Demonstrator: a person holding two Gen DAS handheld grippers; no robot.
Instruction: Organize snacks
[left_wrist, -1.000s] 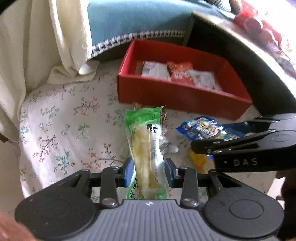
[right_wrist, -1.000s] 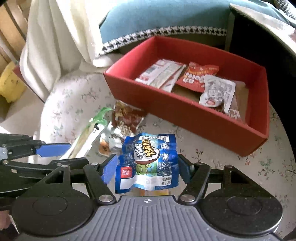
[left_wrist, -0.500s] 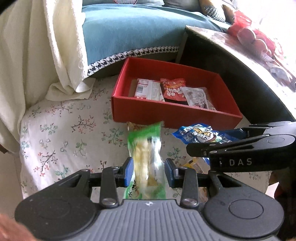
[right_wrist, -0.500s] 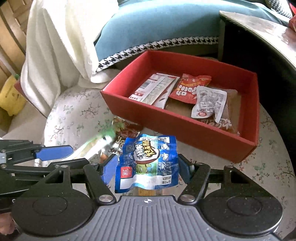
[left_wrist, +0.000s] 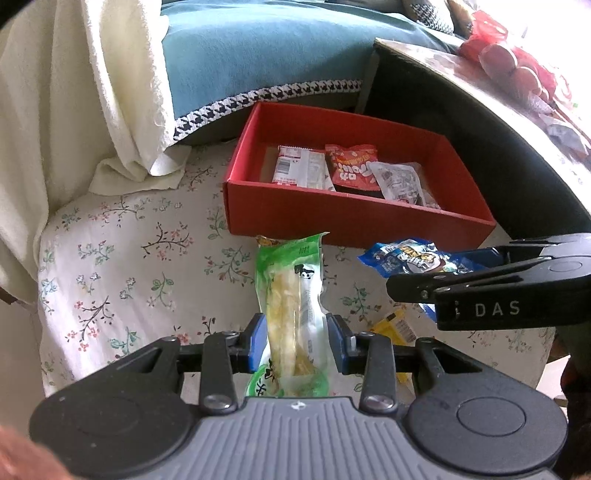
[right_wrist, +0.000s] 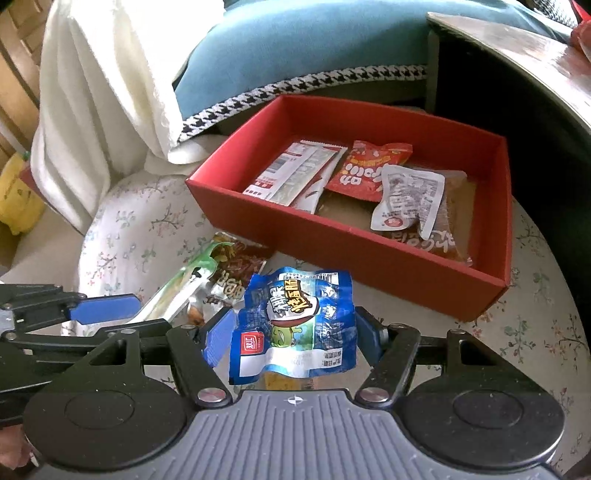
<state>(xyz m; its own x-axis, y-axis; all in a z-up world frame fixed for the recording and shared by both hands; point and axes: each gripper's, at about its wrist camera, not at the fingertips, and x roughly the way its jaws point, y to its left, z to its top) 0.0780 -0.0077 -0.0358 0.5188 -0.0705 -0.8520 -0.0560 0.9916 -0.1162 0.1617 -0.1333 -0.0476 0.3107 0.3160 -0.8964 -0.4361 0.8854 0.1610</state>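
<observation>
My left gripper (left_wrist: 295, 341) is shut on a long green snack packet (left_wrist: 291, 291) and holds it above the floral cloth, short of the red box (left_wrist: 354, 218). My right gripper (right_wrist: 293, 336) is shut on a blue snack packet (right_wrist: 295, 317), also in front of the red box (right_wrist: 369, 251). The box holds several packets: a white bar (right_wrist: 291, 173), a red pouch (right_wrist: 369, 170), a white pouch (right_wrist: 410, 195). The green packet (right_wrist: 181, 288) and left gripper show at the left of the right wrist view. The blue packet (left_wrist: 406, 254) shows in the left wrist view.
A brown snack packet (right_wrist: 236, 273) and a yellow packet (left_wrist: 395, 325) lie on the floral cloth (left_wrist: 122, 266). A white towel (left_wrist: 92, 92) and a blue cushion (left_wrist: 266, 48) are behind. A dark table (left_wrist: 480, 122) stands right of the box.
Both grippers rose and drew back from the cloth with their packets held; the red box now looks farther away and more of its inside shows.
</observation>
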